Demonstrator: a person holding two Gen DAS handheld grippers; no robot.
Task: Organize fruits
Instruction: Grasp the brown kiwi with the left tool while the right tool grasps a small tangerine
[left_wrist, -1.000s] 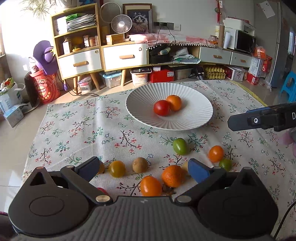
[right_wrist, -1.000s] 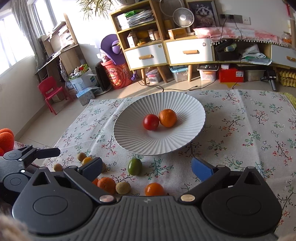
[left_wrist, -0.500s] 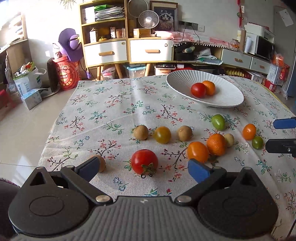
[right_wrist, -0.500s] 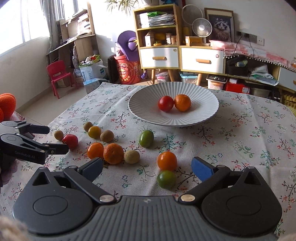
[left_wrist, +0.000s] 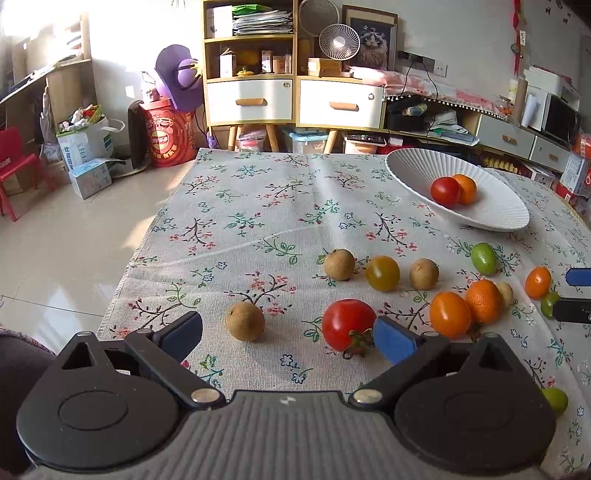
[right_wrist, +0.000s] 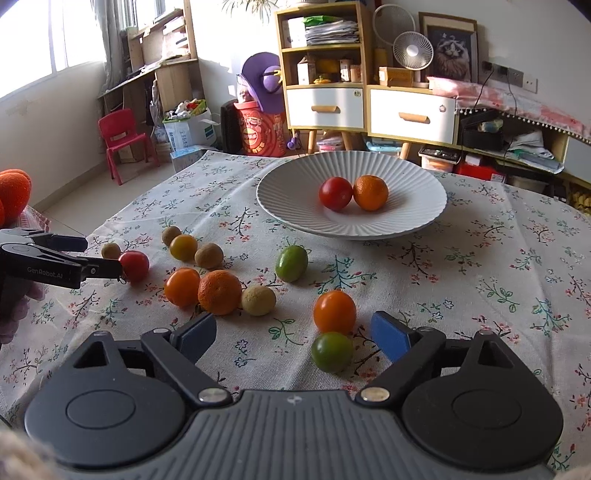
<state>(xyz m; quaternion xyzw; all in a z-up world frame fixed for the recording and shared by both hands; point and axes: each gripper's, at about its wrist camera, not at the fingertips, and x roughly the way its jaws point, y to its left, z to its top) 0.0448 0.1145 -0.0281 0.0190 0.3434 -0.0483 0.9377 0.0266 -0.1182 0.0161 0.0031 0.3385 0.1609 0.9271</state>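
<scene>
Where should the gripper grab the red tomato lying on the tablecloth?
Probably around the red tomato's round middle, above the leafy stem that points toward the camera. The open left gripper can come from the near side; one blue pad is already beside it, and the brown fruit sits clear.

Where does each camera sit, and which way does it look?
Left wrist: on the left tool, low over the cloth's left part, looking past a red tomato toward the white plate; own open fingers show.
Right wrist: on the right tool, facing the plate head-on; own open fingers show, with the left tool at left.
Shared: plate, tomato, scattered fruits.
</scene>
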